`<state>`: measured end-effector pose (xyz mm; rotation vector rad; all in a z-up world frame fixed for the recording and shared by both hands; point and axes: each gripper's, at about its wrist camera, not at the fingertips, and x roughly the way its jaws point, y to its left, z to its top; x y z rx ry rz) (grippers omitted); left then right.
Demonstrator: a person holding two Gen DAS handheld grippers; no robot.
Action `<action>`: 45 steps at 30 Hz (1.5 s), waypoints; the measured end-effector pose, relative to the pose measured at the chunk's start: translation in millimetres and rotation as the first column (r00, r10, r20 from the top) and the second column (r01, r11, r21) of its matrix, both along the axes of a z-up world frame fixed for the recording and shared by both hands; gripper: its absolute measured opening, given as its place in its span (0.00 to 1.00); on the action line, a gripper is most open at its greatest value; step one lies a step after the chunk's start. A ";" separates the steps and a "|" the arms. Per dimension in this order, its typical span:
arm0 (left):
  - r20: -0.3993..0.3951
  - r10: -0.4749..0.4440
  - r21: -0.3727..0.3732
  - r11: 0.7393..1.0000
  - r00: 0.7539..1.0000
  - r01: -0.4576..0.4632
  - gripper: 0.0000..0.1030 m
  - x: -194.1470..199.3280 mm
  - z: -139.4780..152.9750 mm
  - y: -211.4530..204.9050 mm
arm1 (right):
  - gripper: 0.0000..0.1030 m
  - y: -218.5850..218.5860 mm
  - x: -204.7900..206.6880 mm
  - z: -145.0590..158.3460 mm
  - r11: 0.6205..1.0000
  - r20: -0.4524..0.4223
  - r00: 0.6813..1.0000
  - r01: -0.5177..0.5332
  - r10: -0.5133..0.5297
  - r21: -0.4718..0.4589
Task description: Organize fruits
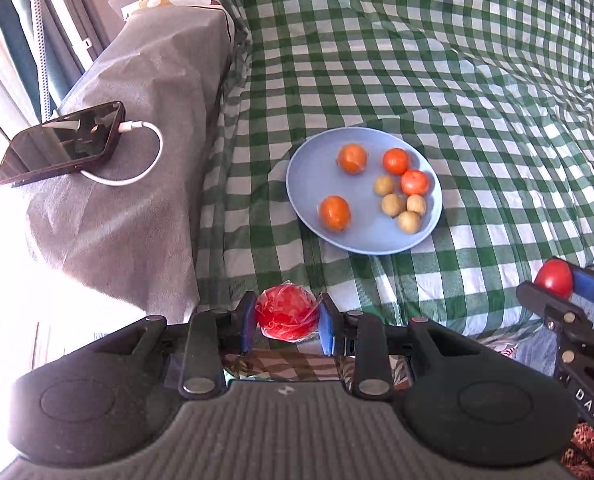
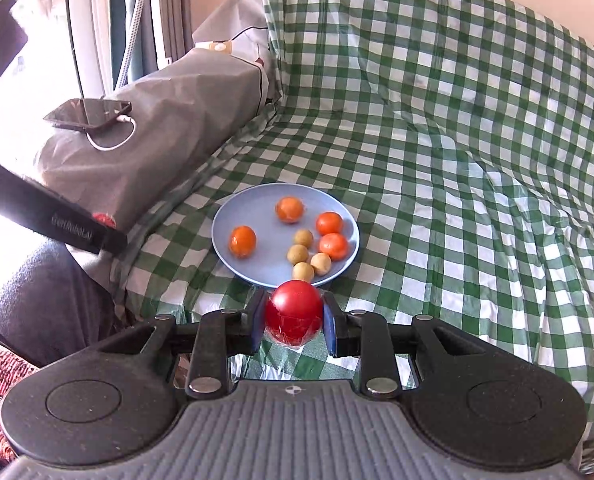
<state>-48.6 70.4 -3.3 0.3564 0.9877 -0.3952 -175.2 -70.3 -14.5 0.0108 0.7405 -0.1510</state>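
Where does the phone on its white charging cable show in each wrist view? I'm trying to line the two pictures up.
Left wrist: the phone lies at the left edge, halfway up, on the grey cover.
Right wrist: the phone sits upper left, on the same grey cover.
Shared landmark: the blue plate of fruit, to the right of the phone and lower in both.

- Tablecloth (image 1: 437, 80): green-and-white checked cloth, matt, creased.
- Plate (image 1: 317, 168): pale blue, smooth, semi-matt.
- Red fruit (image 1: 287, 317), at 6 o'clock from the plate: wrapped in glossy, crinkled clear film.
- Grey cover (image 1: 137, 160), at 9 o'clock: matt, wrinkled fabric.
- Phone (image 1: 61, 142): glossy black screen.
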 end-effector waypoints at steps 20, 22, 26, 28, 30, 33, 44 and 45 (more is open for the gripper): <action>-0.058 -0.036 0.067 0.997 0.998 0.039 0.34 108.8 -61.6 -88.7 | 0.29 -41.0 121.7 -47.7 0.998 -0.051 0.998 0.028 -0.025 0.062; -0.055 -0.036 0.084 0.996 0.998 0.041 0.34 118.2 -70.0 -96.2 | 0.29 -43.4 135.4 -57.8 0.999 -0.062 0.998 0.019 -0.016 0.046; -0.064 -0.060 0.088 0.994 0.996 0.065 0.37 132.7 -80.0 -108.3 | 0.30 -49.6 159.4 -74.7 1.000 -0.089 0.996 0.003 -0.001 0.025; -0.081 -0.076 0.074 0.994 0.994 0.082 0.68 137.3 -80.3 -112.0 | 0.32 -53.0 168.6 -79.7 1.000 -0.095 0.995 -0.010 0.012 0.025; -0.057 -0.044 0.070 0.996 0.997 0.048 1.00 138.1 -74.1 -110.6 | 0.54 -55.2 174.4 -80.6 1.000 -0.097 0.995 -0.018 0.020 0.023; -0.032 -0.047 0.073 0.996 0.998 0.049 1.00 129.4 -63.1 -105.3 | 0.81 -55.8 170.9 -76.1 1.000 -0.106 0.994 -0.007 0.007 -0.006; 0.018 0.006 0.065 0.998 1.000 -0.007 1.00 53.3 -27.0 -52.2 | 0.99 -25.3 64.7 -39.2 0.995 -0.065 0.993 0.100 -0.099 0.007; 0.024 0.005 0.057 0.998 1.000 -0.006 1.00 46.1 -24.0 -47.6 | 0.99 -19.8 58.2 -37.8 0.994 -0.050 0.993 0.108 -0.108 0.005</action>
